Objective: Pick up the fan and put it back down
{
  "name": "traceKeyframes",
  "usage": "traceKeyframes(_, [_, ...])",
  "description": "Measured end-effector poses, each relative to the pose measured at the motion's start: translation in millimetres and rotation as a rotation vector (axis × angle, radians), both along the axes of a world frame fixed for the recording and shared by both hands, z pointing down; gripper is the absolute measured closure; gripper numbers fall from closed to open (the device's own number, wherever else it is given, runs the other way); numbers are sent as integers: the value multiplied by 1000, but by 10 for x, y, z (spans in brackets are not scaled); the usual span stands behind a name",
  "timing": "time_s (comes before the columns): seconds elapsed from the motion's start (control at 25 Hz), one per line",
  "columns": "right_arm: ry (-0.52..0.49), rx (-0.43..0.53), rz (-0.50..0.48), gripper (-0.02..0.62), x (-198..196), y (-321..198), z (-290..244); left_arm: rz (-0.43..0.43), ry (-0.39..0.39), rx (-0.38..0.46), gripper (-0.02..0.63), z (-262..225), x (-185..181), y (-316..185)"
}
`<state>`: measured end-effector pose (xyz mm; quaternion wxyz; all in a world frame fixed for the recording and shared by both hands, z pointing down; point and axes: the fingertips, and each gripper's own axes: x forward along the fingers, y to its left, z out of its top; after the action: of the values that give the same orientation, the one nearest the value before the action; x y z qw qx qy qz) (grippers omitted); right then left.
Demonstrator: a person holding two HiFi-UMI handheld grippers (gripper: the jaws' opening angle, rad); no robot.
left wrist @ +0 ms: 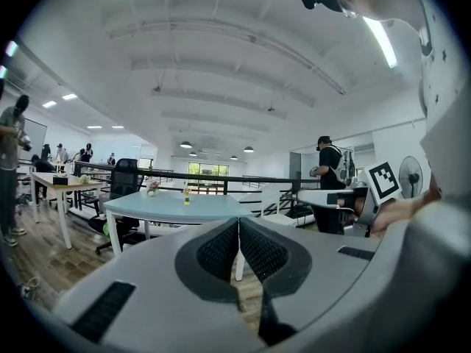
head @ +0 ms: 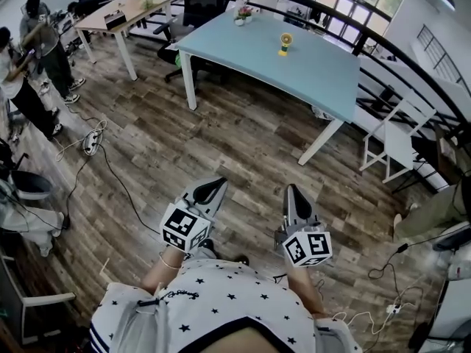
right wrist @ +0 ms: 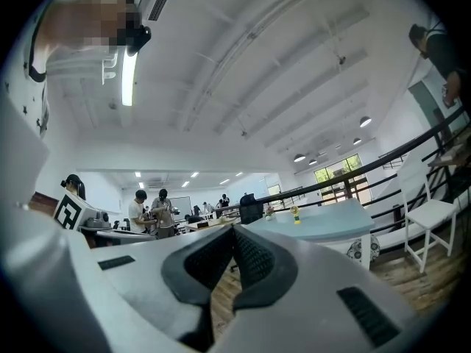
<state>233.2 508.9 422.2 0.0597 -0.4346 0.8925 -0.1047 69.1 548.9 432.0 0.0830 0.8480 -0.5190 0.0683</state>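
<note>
A small yellow fan (head: 285,44) stands upright on the far side of the light blue table (head: 309,72), well ahead of both grippers. My left gripper (head: 215,186) and right gripper (head: 292,191) hang side by side over the wooden floor, close to my body, both pointing toward the table. Each is shut with nothing between its pads. In the left gripper view the fan (left wrist: 187,193) is a tiny shape on the table beyond the closed left gripper (left wrist: 238,230). In the right gripper view the fan (right wrist: 295,212) shows past the closed right gripper (right wrist: 234,237).
A flower pot (head: 243,15) sits at the table's far corner, with a black office chair (head: 204,2) behind it. A white chair (head: 397,142) stands right of the table by the black railing (head: 412,57). Cables and a power strip (head: 92,142) lie on the floor at left, near people (head: 44,46).
</note>
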Motion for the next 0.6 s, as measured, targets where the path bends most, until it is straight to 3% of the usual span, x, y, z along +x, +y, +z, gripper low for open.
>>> traceKeyframes(0.36, [-3,-7,4,584,473,-10,54,47,-18,-2,577,5,586,-102])
traceKeyframes(0.6, [-10,-3,-21,577,504,-28,110,33,-35,-11,577,53,642,-32])
